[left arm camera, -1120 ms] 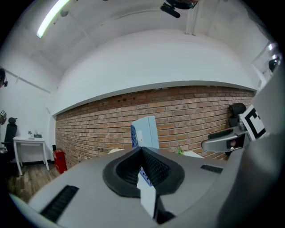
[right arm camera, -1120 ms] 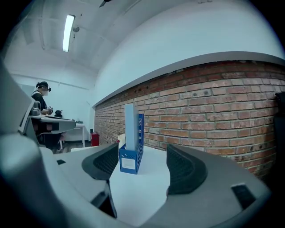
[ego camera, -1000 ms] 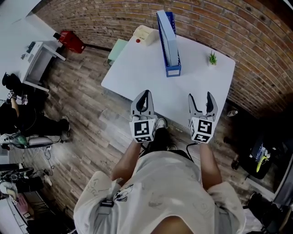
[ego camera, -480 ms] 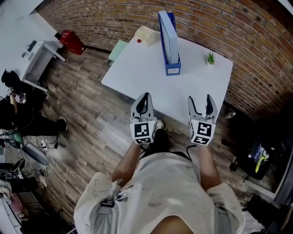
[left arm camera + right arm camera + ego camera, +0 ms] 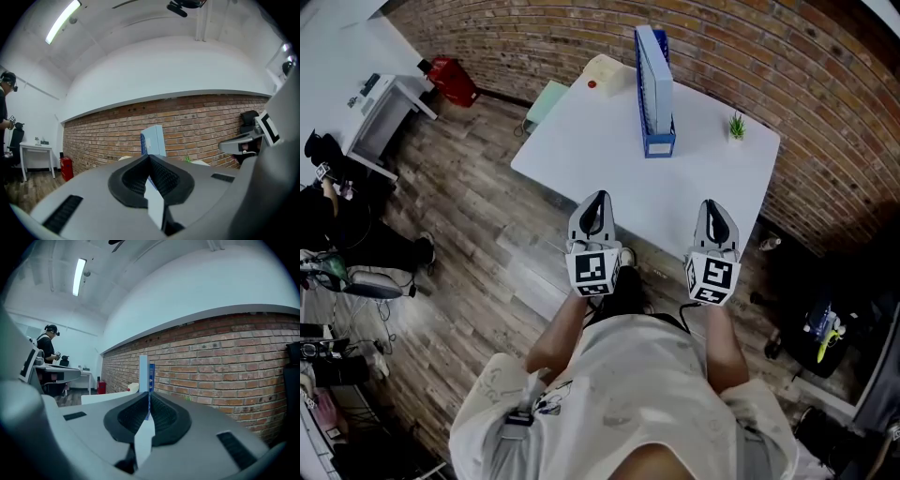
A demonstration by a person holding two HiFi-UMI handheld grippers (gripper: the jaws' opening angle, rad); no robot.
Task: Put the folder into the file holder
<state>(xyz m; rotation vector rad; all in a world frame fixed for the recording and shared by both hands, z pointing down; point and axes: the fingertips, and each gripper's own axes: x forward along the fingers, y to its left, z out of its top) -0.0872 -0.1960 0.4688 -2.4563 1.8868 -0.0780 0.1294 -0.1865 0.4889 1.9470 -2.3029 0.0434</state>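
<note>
- Looking down, the head view lays out the whole scene: a white worktop point(image 5: 600, 159) on a wooden floor point(image 5: 469, 216), with the blue file holder point(image 5: 660, 142) near its far edge and a pale blue folder point(image 5: 648, 75) standing upright inside it.
- Only that view shows the small green plant point(image 5: 736, 124) to the right of the holder and a cream box point(image 5: 605, 72) at the far left corner, both apart from the holder.
- It also shows both tools near the worktop's near edge, well apart from the holder.
- The left gripper view adds the brick wall point(image 5: 103, 136) behind the worktop and a ceiling light point(image 5: 63, 21). The holder and folder rise just above the jaw tips there.
- The right gripper view shows the holder edge-on, and a person point(image 5: 49, 341) standing far off to the left.
- The left tool point(image 5: 597, 199) has its jaws pressed together at the tips, with nothing between them.
- The right tool point(image 5: 715, 206) has just been closing. Its jaws now meet, and they too hold nothing.
- Both forearms reach forward from the body, side by side.
- Each tool points about level toward the far side of the worktop, with its marker cube facing up.
</note>
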